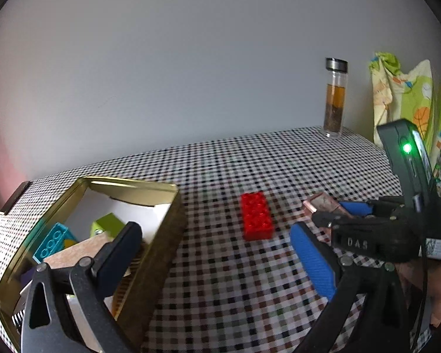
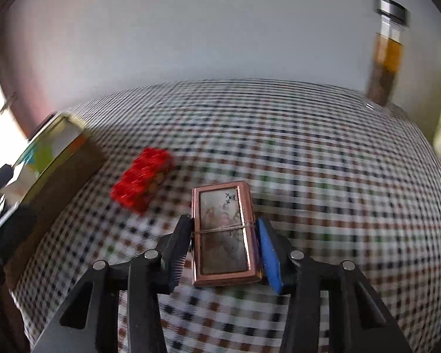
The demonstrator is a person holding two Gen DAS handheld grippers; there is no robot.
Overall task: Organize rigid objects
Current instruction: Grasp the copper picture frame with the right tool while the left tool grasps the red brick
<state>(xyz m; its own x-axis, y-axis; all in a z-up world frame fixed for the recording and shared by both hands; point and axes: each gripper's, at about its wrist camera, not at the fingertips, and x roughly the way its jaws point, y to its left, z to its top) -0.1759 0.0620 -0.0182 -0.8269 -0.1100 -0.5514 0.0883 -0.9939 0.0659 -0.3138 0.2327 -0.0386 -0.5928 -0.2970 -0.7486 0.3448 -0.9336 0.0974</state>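
Right gripper point(image 2: 225, 245) clamped on the copper-framed plaque point(image 2: 223, 235), down on the checked tablecloth point(image 2: 323, 176), a thread tied round its middle. Left gripper point(image 1: 214, 253) spread wide, empty, one finger hanging over the gold tin point(image 1: 161, 235). Already in the tin: teal brick point(image 1: 51, 242), lime block point(image 1: 107, 225), cardboard piece point(image 1: 76, 253). Still out: red brick point(image 1: 256, 220), lying between tin and plaque. Roughly halfway, by the look of it.

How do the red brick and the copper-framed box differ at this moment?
The red brick is plain studded plastic; the copper-framed box has a picture panel and a thread round its middle. The brick lies free on the checked cloth; the box sits between the right tongs, pads against its sides. Both are flat rectangles outside the tin.
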